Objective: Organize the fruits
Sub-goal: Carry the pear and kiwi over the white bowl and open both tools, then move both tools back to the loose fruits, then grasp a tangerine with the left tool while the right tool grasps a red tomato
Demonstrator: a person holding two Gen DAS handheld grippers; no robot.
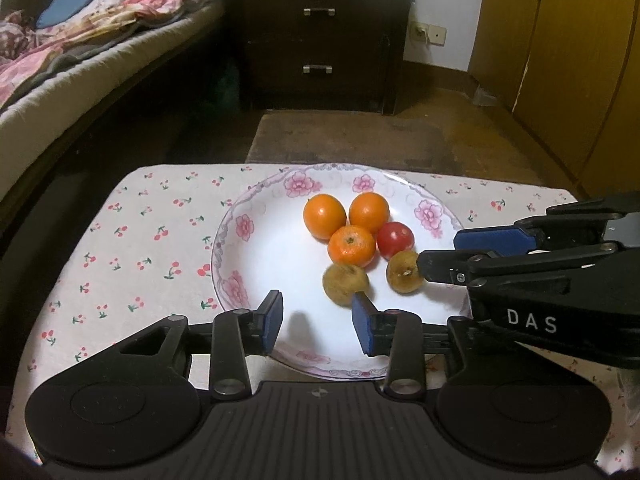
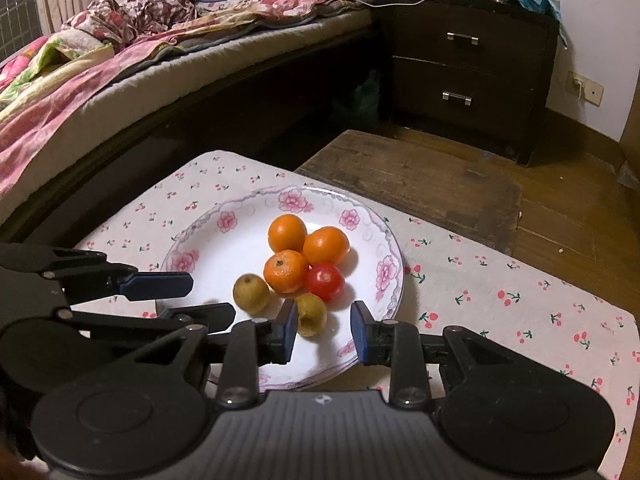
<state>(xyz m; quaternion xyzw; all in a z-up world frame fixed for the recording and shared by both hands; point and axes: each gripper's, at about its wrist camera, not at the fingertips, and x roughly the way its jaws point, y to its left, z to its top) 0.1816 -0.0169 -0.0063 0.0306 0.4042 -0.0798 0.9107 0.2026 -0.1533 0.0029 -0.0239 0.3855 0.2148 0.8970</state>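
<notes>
A white plate with pink flowers [image 1: 256, 264] [image 2: 212, 256] holds three oranges [image 1: 352, 245] [image 2: 285, 266], a red tomato [image 1: 395, 239] [image 2: 325, 282] and two brownish-green fruits [image 1: 345, 283] [image 2: 251, 294]. My left gripper [image 1: 316, 320] is open over the plate's near side, its right finger just in front of one brownish fruit. My right gripper [image 2: 325, 332] is open over the plate's near right rim, and the other brownish fruit [image 2: 310, 314] [image 1: 404, 276] lies against its left pad. The right gripper also shows in the left wrist view [image 1: 440, 252], and the left gripper in the right wrist view [image 2: 212, 298].
The plate sits on a white cloth with cherry print [image 1: 132, 240] [image 2: 500, 300]. Beyond it are a dark wooden board [image 1: 352, 136], a bed with bedding [image 1: 80, 48], a dark nightstand [image 1: 316, 40] and a wooden wardrobe [image 1: 560, 60].
</notes>
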